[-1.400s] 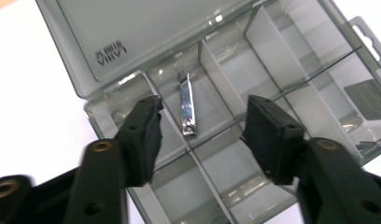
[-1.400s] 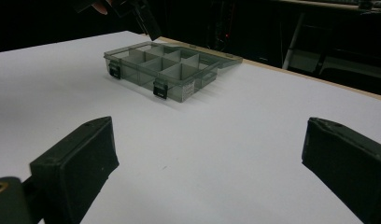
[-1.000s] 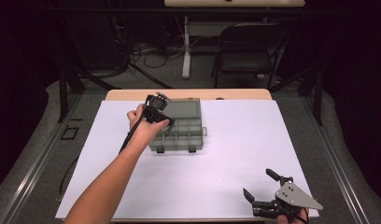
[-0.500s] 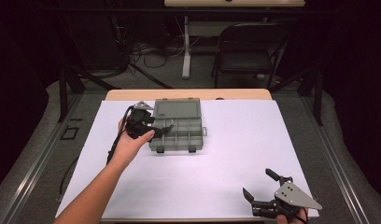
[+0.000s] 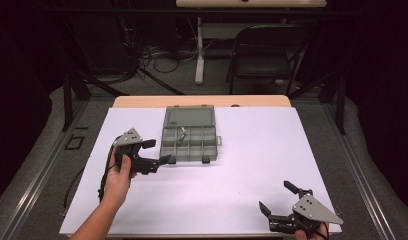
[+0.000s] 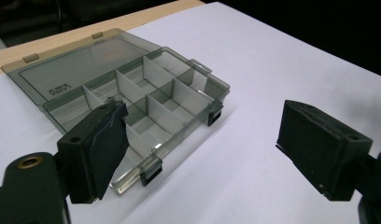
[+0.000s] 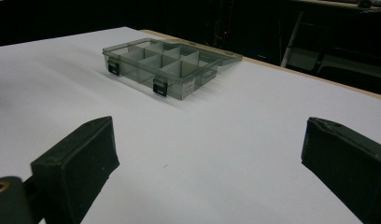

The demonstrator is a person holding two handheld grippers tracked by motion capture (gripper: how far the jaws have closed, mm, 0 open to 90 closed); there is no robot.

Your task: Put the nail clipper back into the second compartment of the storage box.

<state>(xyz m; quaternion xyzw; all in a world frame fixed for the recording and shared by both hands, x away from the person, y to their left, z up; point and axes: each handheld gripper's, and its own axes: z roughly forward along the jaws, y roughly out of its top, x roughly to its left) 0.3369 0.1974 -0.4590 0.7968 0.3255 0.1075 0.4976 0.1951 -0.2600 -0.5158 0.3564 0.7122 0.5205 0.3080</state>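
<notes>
- High view: the big counter [image 5: 207,190] has a white sheet on top and a strip of light wood along its far edge.
- A dark folding chair [image 5: 264,55] stands on the floor well behind the counter.
- The see-through grey plastic box with small compartments [image 5: 188,135] lies flat near the far middle of the counter. Its lid is open and lies flat behind it, toward the wood strip. Two black clips sit on its near edge.
- The left hand-held gripper [image 5: 159,152] is held in a hand just beside the box's near left corner, pointing at it. Its jaws have just been opening and now stand wide apart with nothing between them. In the left gripper view one black pad [image 6: 97,149] is in front of the box's corner; I cannot tell if it touches.
- The right hand-held gripper [image 5: 276,200] is at the near right corner of the counter, well apart from the box. Its jaws are wide and hold nothing.
- A small grey metal part [image 5: 181,135] lies in one far-row compartment of the box.
</notes>
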